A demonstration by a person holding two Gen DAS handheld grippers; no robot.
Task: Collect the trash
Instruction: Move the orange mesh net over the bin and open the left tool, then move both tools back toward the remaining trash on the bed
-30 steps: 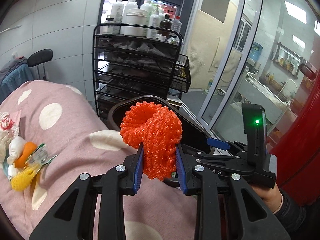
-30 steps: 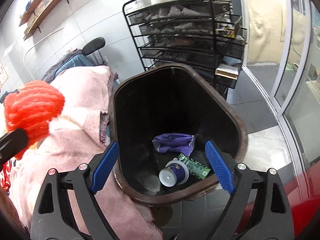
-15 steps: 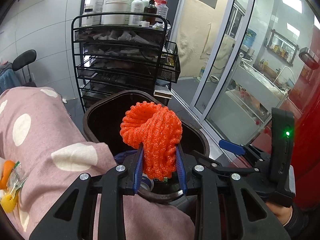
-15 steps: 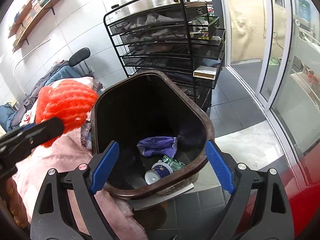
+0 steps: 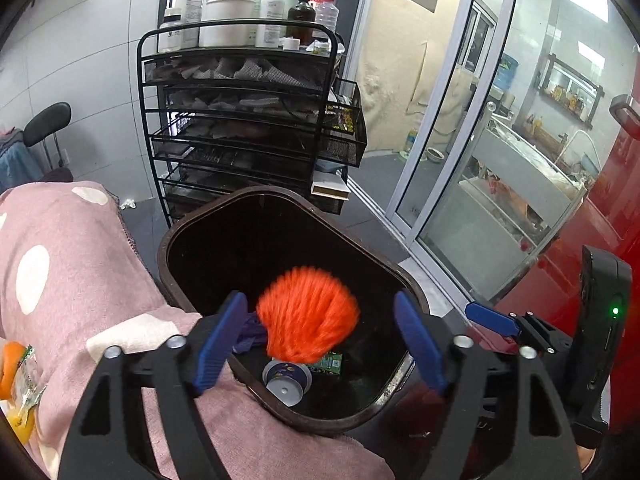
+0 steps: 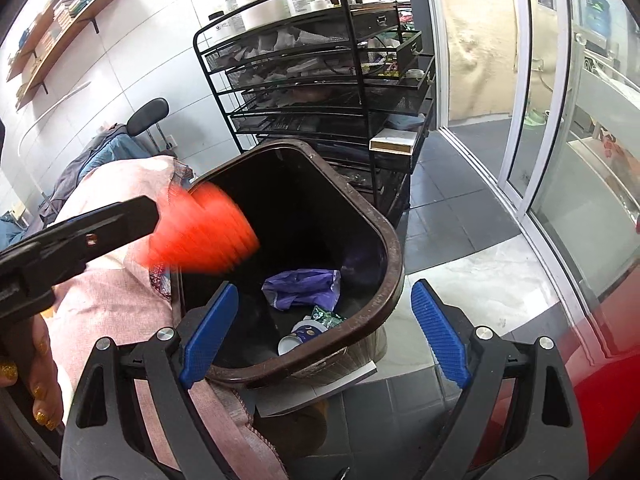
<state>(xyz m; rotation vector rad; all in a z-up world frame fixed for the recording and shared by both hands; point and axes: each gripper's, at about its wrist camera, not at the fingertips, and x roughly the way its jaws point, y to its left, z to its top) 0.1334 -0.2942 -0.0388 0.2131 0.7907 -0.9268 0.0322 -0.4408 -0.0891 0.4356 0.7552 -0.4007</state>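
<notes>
Left wrist view: left gripper [image 5: 320, 344], angled downward over the bin, blue pads [image 5: 218, 346] spread wide; jaws have just been opening, nothing pressed between them. Orange foam net [image 5: 308, 314], motion-blurred, loose between the pads, clear of both, above the mouth of the dark brown trash bin [image 5: 172, 240]. Bin floor: white cup [image 5: 286, 380], green wrapper [image 5: 330, 362], purple bag [image 5: 250, 332]. Bin stands beside a pink dotted blanket [image 5: 72, 264]. Behind: black wire rack [image 5: 240, 120] topped with white bottles.

Right wrist view: right gripper [image 6: 324, 336], tilted down at the bin's near rim, jaws wide apart, grasping nothing. A hand [image 6: 36, 376] shows at lower left.
</notes>
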